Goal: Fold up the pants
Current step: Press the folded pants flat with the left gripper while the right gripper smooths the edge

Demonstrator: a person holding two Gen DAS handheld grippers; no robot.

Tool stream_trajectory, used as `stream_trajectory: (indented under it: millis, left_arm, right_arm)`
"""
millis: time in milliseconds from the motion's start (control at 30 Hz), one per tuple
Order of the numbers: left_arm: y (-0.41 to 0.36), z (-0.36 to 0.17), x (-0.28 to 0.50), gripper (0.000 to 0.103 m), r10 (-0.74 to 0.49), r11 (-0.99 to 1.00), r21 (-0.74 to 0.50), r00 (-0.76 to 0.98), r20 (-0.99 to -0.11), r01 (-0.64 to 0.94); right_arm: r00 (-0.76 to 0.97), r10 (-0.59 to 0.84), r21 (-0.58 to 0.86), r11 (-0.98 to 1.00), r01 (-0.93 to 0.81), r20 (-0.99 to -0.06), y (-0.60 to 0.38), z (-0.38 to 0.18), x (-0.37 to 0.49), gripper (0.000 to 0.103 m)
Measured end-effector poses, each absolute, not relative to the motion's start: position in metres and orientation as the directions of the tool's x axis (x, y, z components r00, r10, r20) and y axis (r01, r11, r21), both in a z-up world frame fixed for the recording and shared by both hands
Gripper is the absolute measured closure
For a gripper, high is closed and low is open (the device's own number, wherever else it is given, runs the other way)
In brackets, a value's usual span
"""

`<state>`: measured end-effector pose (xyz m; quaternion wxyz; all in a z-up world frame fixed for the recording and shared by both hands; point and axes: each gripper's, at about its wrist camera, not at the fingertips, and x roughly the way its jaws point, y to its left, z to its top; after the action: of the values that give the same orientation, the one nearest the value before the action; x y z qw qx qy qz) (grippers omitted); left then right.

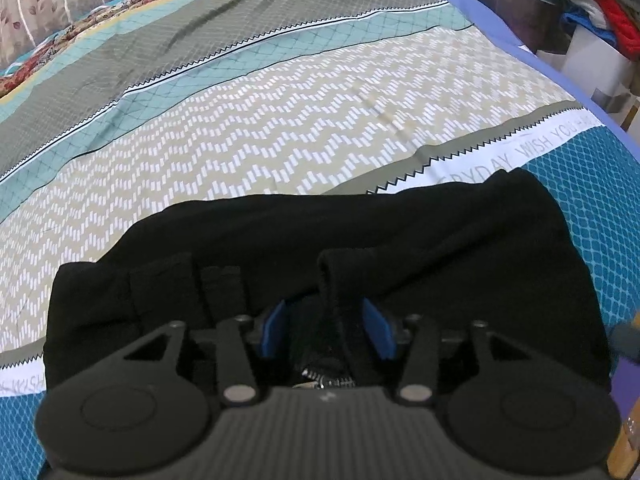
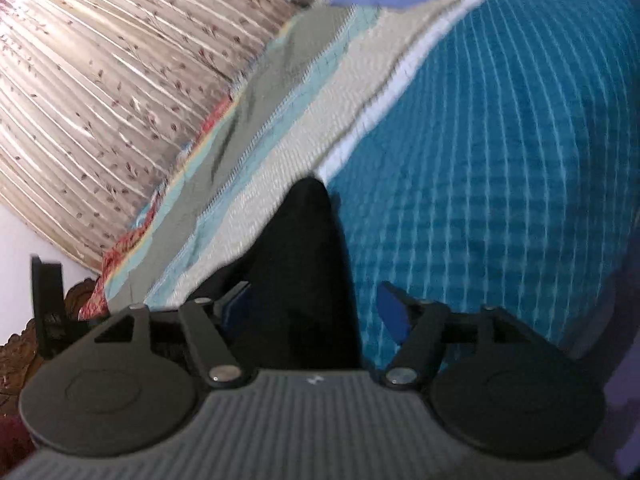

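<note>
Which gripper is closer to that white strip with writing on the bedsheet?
Probably left. The left gripper, with black pants between its fingers, faces the lettered strip just beyond them. The right gripper shows it farther off.

L black two-finger gripper (image 1: 326,330) w/ blue pads, jaws parted around black pants (image 1: 360,232) fold, R gripper (image 2: 316,314) jaws wide, straddling same pants.
</note>
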<state>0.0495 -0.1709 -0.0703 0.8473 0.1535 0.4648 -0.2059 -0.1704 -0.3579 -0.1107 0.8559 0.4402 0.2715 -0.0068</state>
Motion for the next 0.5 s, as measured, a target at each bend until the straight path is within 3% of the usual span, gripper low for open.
stream_trajectory:
  millis: [200, 267, 300, 400, 500]
  left_arm:
    - [-0.169, -0.068, 0.047, 0.057, -0.205, 0.869, 0.073, 0.490, -0.847, 0.489]
    - [-0.166, -0.064, 0.046, 0.056, -0.204, 0.871, 0.074, 0.495, -0.845, 0.486]
    - [-0.164, -0.061, 0.045, 0.055, -0.204, 0.874, 0.072, 0.497, -0.843, 0.481]
    - [-0.153, -0.038, 0.044, 0.048, -0.225, 0.897, 0.025, 0.504, -0.834, 0.442]
    - [-0.149, -0.004, 0.040, 0.040, -0.334, 0.886, -0.084, 0.502, -0.798, 0.456]
  right_arm:
    - [0.843, 0.269, 0.757, 0.614, 0.223, -0.466, -0.340, -0.107, -0.163, 0.035]
    - [0.836, 0.247, 0.719, 0.657, 0.227, -0.489, -0.332, -0.102, -0.160, 0.058]
    - [0.832, 0.235, 0.696, 0.681, 0.228, -0.502, -0.329, -0.099, -0.158, 0.075]
    - [0.847, 0.195, 0.641, 0.740, 0.203, -0.494, -0.321, -0.085, -0.159, 0.084]
    - [0.867, 0.153, 0.541, 0.827, 0.150, -0.474, -0.302, -0.066, -0.156, 0.086]
